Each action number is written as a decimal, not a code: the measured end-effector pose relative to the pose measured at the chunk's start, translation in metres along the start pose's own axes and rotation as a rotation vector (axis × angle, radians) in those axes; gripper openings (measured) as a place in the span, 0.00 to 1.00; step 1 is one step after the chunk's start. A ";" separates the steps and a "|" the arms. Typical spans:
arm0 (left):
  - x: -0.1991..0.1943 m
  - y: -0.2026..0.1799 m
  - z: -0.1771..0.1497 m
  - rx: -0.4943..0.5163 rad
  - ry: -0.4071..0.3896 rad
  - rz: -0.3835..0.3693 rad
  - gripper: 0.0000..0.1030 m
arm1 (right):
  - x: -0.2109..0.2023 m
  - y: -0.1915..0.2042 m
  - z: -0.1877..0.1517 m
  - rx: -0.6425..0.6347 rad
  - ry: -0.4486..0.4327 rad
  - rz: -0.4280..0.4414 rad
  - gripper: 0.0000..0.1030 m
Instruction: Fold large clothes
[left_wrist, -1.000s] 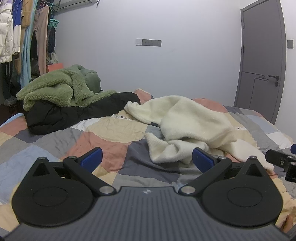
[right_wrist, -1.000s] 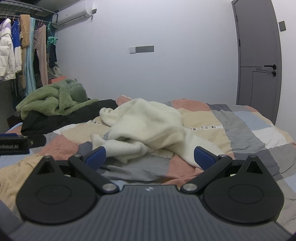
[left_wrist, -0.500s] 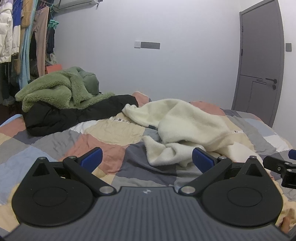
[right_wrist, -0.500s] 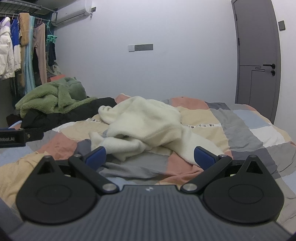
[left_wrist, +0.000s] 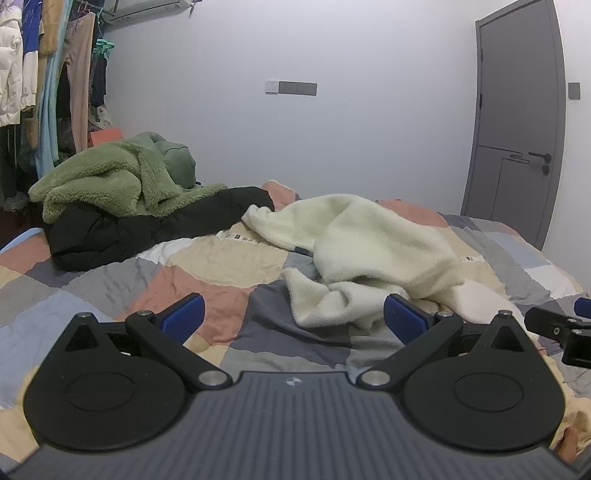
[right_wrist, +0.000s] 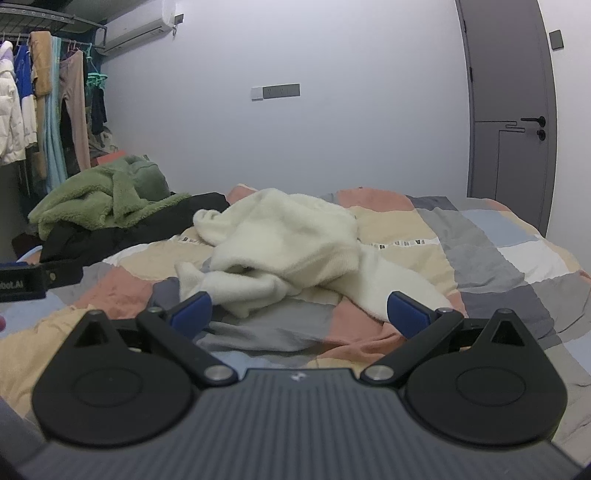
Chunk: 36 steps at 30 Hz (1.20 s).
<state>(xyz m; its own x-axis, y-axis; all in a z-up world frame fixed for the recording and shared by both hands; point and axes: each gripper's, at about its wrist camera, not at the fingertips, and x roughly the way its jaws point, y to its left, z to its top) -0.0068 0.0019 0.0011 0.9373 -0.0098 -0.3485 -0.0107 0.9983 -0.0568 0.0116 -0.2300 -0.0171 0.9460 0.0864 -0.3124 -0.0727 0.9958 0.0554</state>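
A crumpled cream fleece garment (left_wrist: 369, 251) lies in a heap in the middle of the bed; it also shows in the right wrist view (right_wrist: 291, 240). My left gripper (left_wrist: 293, 319) is open and empty, held above the quilt just short of the garment's near sleeve. My right gripper (right_wrist: 299, 310) is open and empty, also just in front of the garment. A part of the right gripper shows at the right edge of the left wrist view (left_wrist: 554, 328), and a part of the left gripper shows at the left edge of the right wrist view (right_wrist: 22, 280).
A patchwork quilt (left_wrist: 207, 291) covers the bed. A green fleece (left_wrist: 107, 181) lies on a black jacket (left_wrist: 147, 229) at the bed's far left. Clothes hang on a rack (left_wrist: 48, 74) at the left. A grey door (left_wrist: 517, 122) stands at the right.
Both grippers have shifted slightly over the bed, and the garment sits a little lower in both views. Both jaws stay open.
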 end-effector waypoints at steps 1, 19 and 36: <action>0.000 0.000 0.000 0.002 0.000 0.000 1.00 | 0.000 0.000 0.001 0.003 0.002 0.001 1.00; 0.007 -0.001 -0.003 0.004 0.021 -0.010 1.00 | 0.000 0.003 -0.002 -0.006 0.000 -0.005 1.00; 0.008 0.000 -0.003 -0.013 0.022 -0.016 1.00 | 0.000 -0.004 -0.002 0.034 -0.007 0.022 1.00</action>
<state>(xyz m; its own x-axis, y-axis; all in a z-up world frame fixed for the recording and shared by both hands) -0.0003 0.0016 -0.0044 0.9296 -0.0269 -0.3675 -0.0005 0.9972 -0.0741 0.0112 -0.2341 -0.0197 0.9464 0.1076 -0.3045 -0.0823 0.9921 0.0946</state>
